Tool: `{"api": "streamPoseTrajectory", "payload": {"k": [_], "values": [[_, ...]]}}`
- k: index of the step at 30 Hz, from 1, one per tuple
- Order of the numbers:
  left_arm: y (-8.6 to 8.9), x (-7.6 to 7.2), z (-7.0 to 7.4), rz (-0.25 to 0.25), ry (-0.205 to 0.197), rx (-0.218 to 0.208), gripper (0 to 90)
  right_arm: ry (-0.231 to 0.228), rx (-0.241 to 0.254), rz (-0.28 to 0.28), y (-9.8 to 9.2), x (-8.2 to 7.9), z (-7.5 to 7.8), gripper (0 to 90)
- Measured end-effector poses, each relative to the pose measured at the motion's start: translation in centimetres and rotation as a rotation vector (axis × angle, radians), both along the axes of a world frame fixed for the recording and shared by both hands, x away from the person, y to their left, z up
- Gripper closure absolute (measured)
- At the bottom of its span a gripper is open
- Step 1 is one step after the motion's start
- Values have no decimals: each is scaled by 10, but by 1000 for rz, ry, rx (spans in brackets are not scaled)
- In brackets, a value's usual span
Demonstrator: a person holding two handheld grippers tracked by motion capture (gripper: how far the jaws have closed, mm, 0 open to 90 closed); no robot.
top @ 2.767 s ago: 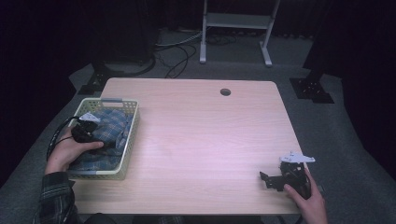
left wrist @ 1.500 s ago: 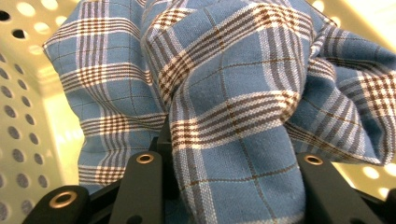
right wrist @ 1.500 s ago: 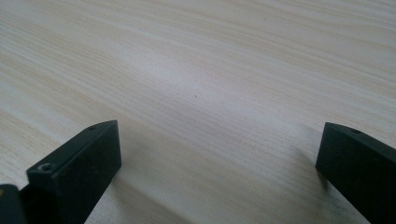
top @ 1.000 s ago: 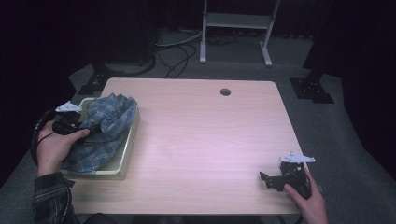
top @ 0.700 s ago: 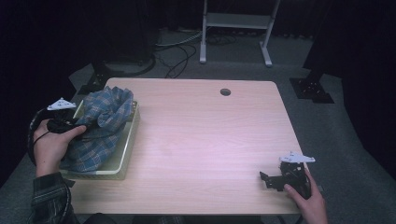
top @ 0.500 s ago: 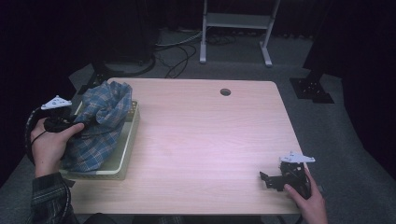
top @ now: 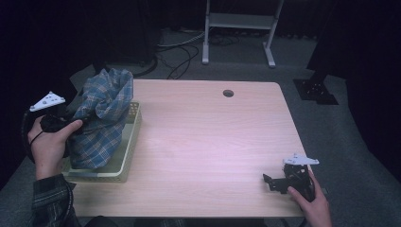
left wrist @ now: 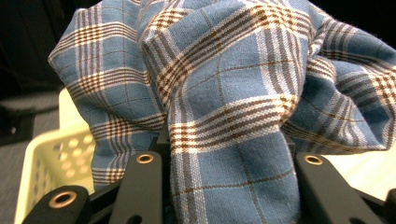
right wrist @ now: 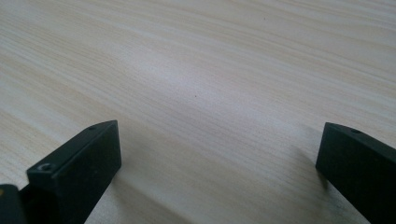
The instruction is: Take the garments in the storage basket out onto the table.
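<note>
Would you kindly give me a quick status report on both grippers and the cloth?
Left gripper shut on plaid cloth, bunched above the basket. Right gripper open, low at table. Nothing in the way.

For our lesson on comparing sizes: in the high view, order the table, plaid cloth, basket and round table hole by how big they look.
1. table
2. plaid cloth and basket: similar, and the cloth hides much of the basket, so unranked
3. round table hole
</note>
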State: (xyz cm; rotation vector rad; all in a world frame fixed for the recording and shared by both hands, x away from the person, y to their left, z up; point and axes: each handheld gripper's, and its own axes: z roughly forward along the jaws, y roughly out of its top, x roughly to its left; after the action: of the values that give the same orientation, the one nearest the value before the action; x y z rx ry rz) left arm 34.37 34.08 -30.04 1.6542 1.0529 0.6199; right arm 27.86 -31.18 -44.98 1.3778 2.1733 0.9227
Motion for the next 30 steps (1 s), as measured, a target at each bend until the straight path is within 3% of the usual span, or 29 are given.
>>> {"api": "streamPoseTrajectory", "payload": {"k": [12,20,24,30], "values": [[-14,-4,15,-90,-102,-87,600,-1,0,0,0,0,0,0],[-29,-5,21,-146,-127,-139,601,0,0,-1,0,0,0,0],[-41,-9,30,-159,-132,-119,600,0,0,-1,0,0,0,0],[-62,-12,40,-182,-136,-135,600,0,0,0,0,0,0,0]]}}
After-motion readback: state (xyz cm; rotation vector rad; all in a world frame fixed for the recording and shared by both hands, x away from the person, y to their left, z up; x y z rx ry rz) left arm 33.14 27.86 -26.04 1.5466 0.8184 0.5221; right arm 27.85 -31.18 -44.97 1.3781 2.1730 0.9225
